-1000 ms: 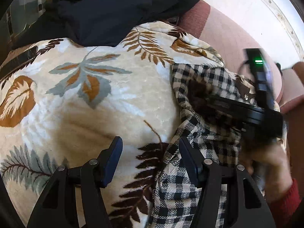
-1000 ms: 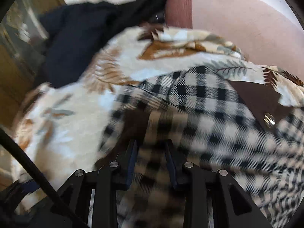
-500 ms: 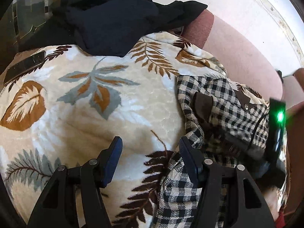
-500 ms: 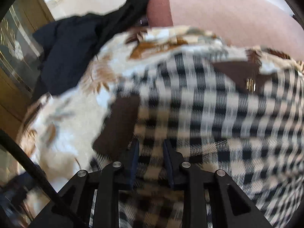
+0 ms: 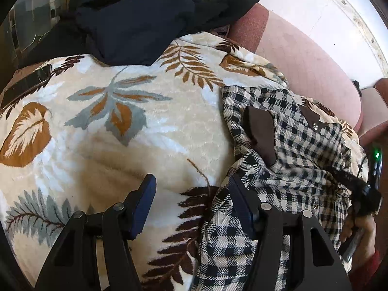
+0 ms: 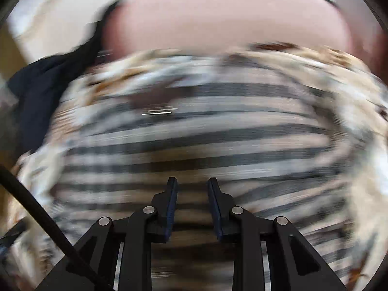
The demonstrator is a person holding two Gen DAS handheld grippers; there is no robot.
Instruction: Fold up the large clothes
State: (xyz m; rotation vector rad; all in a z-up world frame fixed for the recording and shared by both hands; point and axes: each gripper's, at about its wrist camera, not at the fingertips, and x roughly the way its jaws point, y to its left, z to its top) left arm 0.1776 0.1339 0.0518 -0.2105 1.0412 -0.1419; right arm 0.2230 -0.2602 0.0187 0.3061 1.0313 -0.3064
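Observation:
A black-and-white checked shirt (image 5: 286,169) with brown patches lies crumpled on a cream leaf-print blanket (image 5: 116,126). My left gripper (image 5: 191,189) is open and empty just above the blanket, its right finger at the shirt's left edge. My right gripper (image 6: 191,189) hangs over the checked shirt (image 6: 194,131); that view is smeared by motion. Its jaws stand narrowly apart with cloth seen between them. In the left wrist view the right gripper (image 5: 351,184) shows at the far right against the shirt's edge.
A dark navy garment (image 5: 135,19) lies piled at the back of the blanket. A pink sofa backrest (image 5: 310,68) runs behind and to the right. A dark phone-like slab (image 5: 26,84) lies at the left edge.
The right gripper has swung to the right and down across the shirt, dragging the cloth; its view went from sharp to smeared. The left gripper has stayed open in place.

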